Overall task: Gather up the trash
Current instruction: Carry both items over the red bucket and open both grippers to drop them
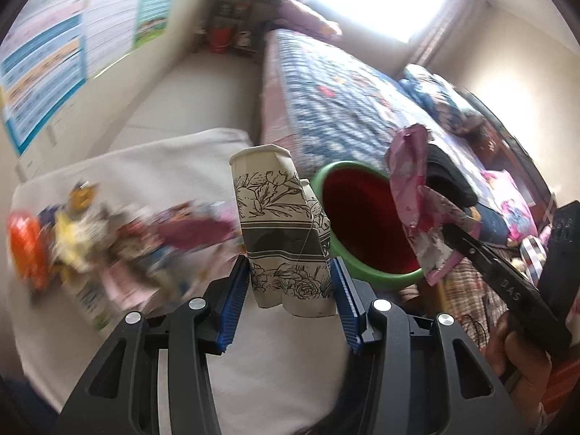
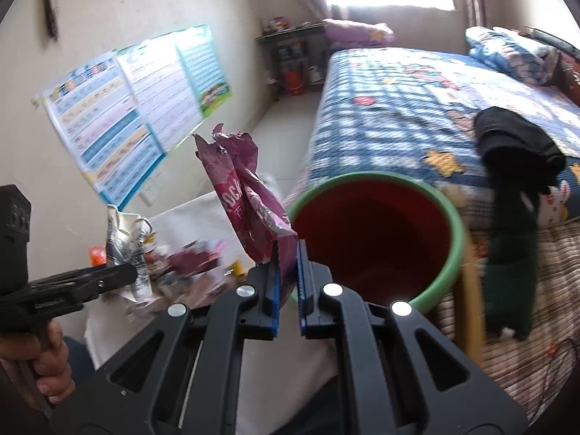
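Observation:
My left gripper (image 1: 291, 264) is shut on a crushed white paper cup (image 1: 279, 224) with a black flower print, held upright just left of the bin. The bin (image 1: 362, 272) is red inside with a green rim, also in the right wrist view (image 2: 455, 239). My right gripper (image 2: 288, 253) is shut on a crumpled pink snack wrapper (image 2: 250, 199), held up at the bin's left rim. In the left wrist view the same wrapper (image 1: 413, 188) hangs over the bin's right side. The cup (image 2: 125, 239) shows at the left of the right wrist view in the other gripper.
A white table (image 1: 152, 166) carries a blurred heap of colourful litter (image 1: 108, 239). A bed (image 2: 417, 116) with a blue patterned quilt lies behind the bin, with a black garment (image 2: 514, 145) on its edge. Posters (image 2: 119, 123) hang on the left wall. A person's hand (image 2: 47, 366) grips each tool.

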The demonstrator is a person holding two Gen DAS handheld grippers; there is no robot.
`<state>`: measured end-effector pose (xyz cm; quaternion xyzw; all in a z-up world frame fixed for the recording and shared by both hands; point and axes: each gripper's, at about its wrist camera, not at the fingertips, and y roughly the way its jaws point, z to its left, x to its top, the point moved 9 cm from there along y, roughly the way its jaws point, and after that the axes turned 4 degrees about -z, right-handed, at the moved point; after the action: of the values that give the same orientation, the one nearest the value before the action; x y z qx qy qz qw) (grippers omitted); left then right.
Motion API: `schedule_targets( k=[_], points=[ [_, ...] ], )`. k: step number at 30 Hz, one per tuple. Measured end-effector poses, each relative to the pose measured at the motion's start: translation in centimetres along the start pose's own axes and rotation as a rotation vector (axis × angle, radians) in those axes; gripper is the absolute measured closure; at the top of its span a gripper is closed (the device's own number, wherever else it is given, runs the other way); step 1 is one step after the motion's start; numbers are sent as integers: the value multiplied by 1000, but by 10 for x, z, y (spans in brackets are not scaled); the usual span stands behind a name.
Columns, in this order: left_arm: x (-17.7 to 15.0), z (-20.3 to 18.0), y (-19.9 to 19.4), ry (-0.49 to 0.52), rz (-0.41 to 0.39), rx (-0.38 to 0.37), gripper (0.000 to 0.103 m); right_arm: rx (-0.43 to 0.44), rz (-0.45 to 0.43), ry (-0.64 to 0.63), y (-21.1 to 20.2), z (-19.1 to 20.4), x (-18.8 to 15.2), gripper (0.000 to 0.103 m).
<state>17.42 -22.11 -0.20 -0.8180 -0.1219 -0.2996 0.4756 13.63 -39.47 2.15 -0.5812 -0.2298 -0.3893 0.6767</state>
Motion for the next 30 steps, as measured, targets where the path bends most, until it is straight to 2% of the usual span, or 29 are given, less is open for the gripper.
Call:
schedule_targets(
  k=[7,14,21,27,29,30],
  points=[
    [30,-66,34,74,30,-121,59,-78,-26,36,2,-56,21,95],
    [42,-98,78,62,93,-186,59,-109,-7,67,18,-90,26,95],
    [42,-104,116,43,150,-195,59,-115,50,99,47,-111,16,95],
    [43,-110,138,30,180,-192,60,-120,65,102,58,-117,16,94],
    [44,-112,141,26,181,-198,59,-130,68,95,59,-119,17,83],
    [45,-113,141,24,179,-199,52,-132,67,92,59,-119,17,67]
  ],
)
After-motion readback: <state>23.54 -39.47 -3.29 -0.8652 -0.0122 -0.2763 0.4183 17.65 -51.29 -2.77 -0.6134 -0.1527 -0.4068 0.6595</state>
